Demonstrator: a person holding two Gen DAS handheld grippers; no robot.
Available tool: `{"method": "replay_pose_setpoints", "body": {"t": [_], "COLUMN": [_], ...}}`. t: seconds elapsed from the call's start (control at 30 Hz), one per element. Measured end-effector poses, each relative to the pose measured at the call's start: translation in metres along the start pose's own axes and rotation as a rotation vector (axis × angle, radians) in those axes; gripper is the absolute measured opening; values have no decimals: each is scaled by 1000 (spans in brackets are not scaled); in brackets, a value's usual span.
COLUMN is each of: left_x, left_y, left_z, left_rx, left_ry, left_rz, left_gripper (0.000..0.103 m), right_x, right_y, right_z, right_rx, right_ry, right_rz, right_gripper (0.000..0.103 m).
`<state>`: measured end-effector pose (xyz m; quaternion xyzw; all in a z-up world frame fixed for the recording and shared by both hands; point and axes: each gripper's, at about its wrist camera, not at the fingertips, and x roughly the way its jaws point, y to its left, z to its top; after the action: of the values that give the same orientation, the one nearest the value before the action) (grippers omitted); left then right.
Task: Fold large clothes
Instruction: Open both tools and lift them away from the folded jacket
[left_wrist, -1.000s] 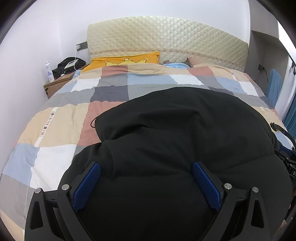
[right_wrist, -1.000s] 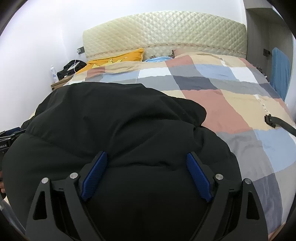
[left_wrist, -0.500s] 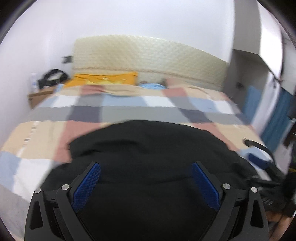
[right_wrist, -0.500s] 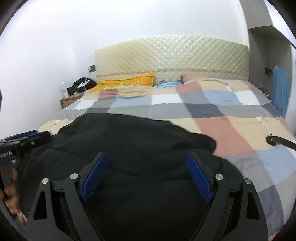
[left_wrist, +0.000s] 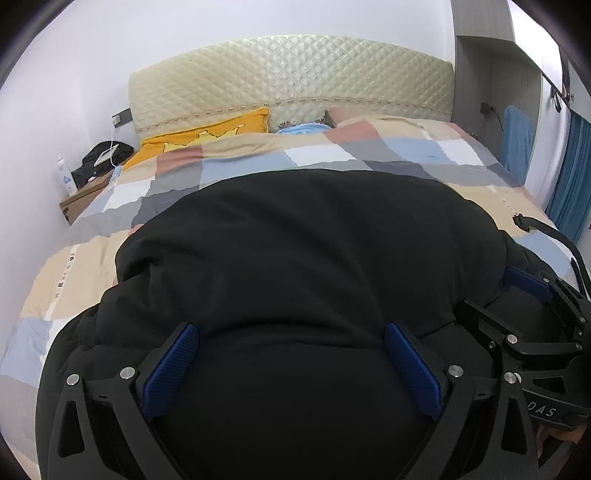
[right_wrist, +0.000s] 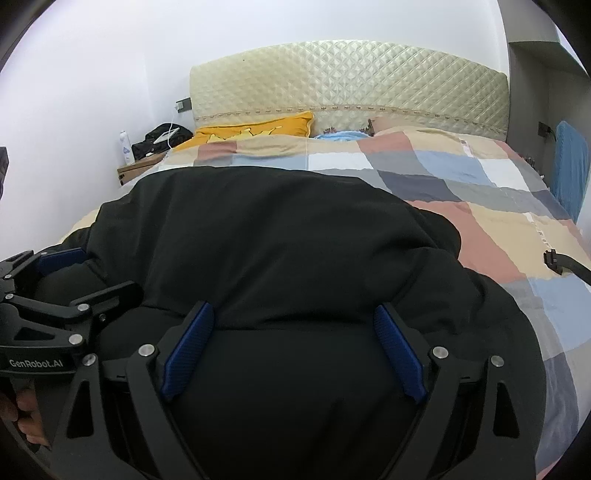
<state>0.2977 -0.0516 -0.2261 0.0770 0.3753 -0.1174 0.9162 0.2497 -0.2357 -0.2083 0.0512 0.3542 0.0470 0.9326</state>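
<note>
A large black padded jacket (left_wrist: 306, 266) lies spread on the checked bed cover (left_wrist: 332, 155), folded into a thick bundle; it also fills the right wrist view (right_wrist: 280, 258). My left gripper (left_wrist: 291, 354) is open, its blue pads wide apart over the jacket's near edge. My right gripper (right_wrist: 291, 339) is open too, just over the same edge. Each gripper shows in the other's view: the right gripper at the right edge (left_wrist: 524, 295), the left gripper at the left edge (right_wrist: 59, 284). Neither holds cloth.
A quilted cream headboard (left_wrist: 291, 81) and a yellow pillow (left_wrist: 207, 133) are at the bed's far end. A bedside table (left_wrist: 85, 199) with a bottle stands far left. A black strap (right_wrist: 561, 260) lies on the cover to the right. Blue cloth (left_wrist: 517, 140) hangs at right.
Both grippers swung up and away, then came back down over the jacket's near edge. They now sit closer together. The jacket looks more bunched toward me.
</note>
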Motion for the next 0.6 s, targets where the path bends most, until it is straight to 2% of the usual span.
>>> {"method": "replay_pose_setpoints", "body": {"t": [0.13,0.23,0.37,0.47,0.6], "left_x": [-19,-53,-109,-163,-220], "left_y": [-4,-1,13,25,31], "left_z": [0,5,21,35,44], "left_rx": [30,18,-34,-77,-90], "left_ry": [-24,-81,-143,-207,-263], "left_rz": [39,46,40,25,49], "left_gripper": [101,101,101,101,101], "right_x": [-10,-33,-96,-146,-214], "right_y": [1,-10,-18,-14,-4], "right_z": [6,14,35,49,68], "right_rx": [-20,26,64,30,-14], "right_ry": [29,17,-87,-174,-260], "right_rz": [-29,-29,-34,-56,-65], "right_gripper": [88,88,89,89,90]}}
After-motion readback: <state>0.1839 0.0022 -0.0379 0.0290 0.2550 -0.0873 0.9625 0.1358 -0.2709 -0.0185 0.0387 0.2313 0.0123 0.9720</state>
